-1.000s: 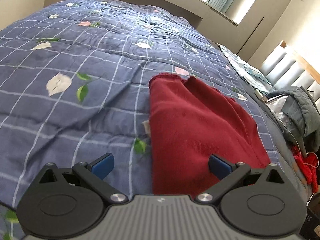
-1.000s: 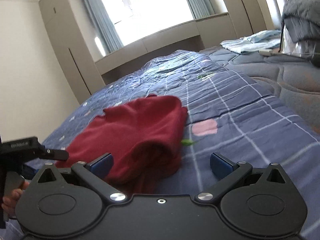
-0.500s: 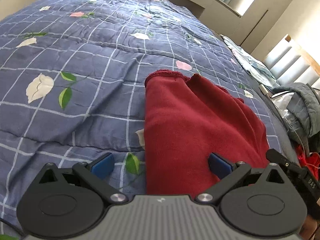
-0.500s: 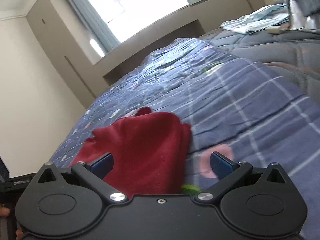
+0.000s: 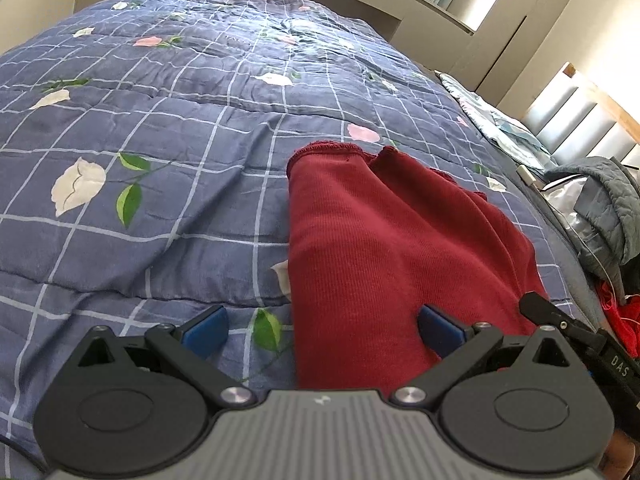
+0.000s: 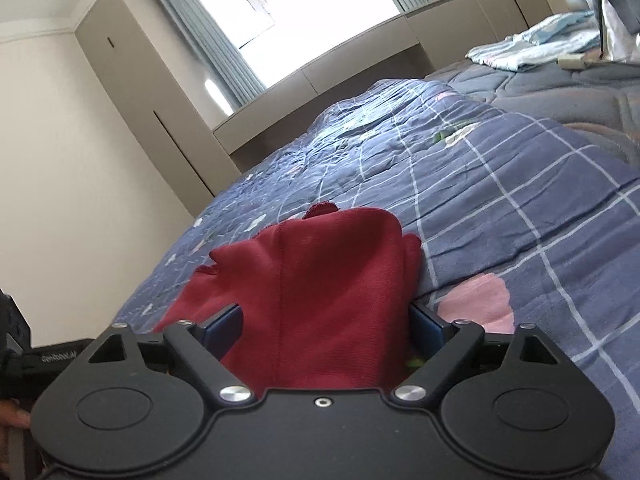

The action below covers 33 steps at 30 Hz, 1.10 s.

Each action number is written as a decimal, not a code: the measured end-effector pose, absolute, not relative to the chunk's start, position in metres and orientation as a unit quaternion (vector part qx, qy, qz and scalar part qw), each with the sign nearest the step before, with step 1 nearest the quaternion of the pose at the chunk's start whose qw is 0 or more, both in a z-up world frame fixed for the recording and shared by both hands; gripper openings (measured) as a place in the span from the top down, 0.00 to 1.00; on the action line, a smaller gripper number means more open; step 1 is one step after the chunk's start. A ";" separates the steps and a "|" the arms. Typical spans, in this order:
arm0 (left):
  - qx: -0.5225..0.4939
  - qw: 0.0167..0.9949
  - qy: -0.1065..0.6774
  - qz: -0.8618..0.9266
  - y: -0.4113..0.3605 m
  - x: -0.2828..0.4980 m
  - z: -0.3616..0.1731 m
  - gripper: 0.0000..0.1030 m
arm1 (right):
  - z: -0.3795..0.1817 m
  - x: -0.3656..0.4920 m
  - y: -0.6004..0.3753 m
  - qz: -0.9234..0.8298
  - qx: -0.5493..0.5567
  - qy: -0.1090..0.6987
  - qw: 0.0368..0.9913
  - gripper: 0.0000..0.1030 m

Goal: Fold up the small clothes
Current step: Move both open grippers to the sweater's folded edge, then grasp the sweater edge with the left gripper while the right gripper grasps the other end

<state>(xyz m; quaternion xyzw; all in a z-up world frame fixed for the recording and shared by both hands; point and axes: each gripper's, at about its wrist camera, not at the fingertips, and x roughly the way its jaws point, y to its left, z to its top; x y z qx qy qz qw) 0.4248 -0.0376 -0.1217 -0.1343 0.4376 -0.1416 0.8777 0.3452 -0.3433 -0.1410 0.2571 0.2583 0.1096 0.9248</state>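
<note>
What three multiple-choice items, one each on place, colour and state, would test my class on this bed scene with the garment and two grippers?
1. Where does the garment lie?
A. on the checked quilt
B. on the floor
C. on the window ledge

2. What colour is the garment?
A. grey
B. dark red
C. white

3. How do the left gripper's jaws stand?
A. shut on the garment
B. shut on nothing
C. open

Answers:
1. A, both views show the garment resting on the blue quilt.
2. B, its fabric is dark red in both views.
3. C, in the left wrist view the blue pads stand wide apart, one over the quilt and one over the garment.

Side note: the right gripper's jaws are closing with the garment's near end between them; whether the pads press it is unclear.
</note>
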 end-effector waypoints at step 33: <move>-0.155 0.866 0.451 -0.152 -0.045 0.422 -0.109 0.37 | -0.142 0.343 -0.339 0.106 0.240 0.249 0.932 0.56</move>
